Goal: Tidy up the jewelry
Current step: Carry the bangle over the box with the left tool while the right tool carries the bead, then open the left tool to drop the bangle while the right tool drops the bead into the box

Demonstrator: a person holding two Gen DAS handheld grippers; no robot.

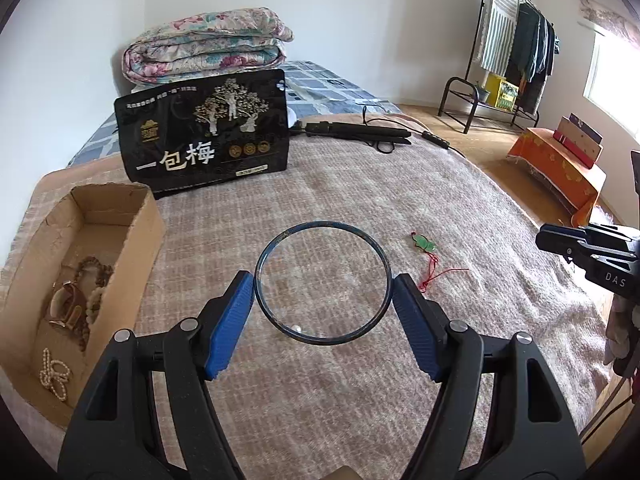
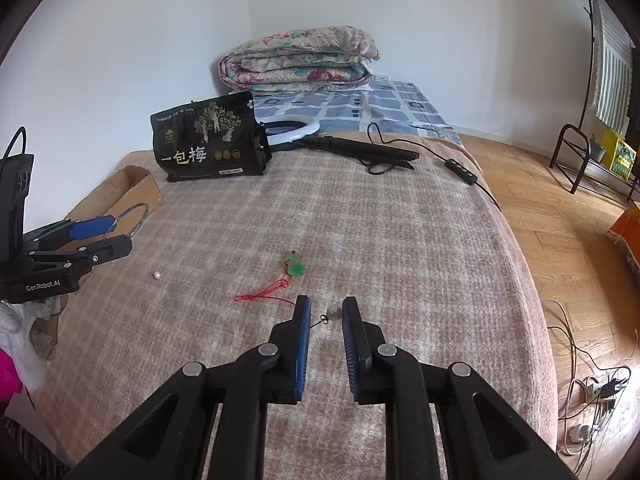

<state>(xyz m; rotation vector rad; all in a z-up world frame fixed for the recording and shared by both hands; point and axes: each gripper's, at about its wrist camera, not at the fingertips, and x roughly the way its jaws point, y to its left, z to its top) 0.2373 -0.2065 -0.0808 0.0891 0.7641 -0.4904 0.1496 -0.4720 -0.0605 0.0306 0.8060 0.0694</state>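
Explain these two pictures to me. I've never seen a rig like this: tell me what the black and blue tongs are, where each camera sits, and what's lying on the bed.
The tongs are two hand-held grippers; a person holds one in each hand. Each carries a camera that looks out along its fingers, so each picture shows its own gripper at the bottom.

In the left view, the left gripper holds a bangle between its blue pads. A cardboard box to its left holds beads and a watch.

In the right view, the right gripper is open around a small earring on the blanket. A green pendant on red cord and a loose pearl lie nearby. A black bag stands behind.
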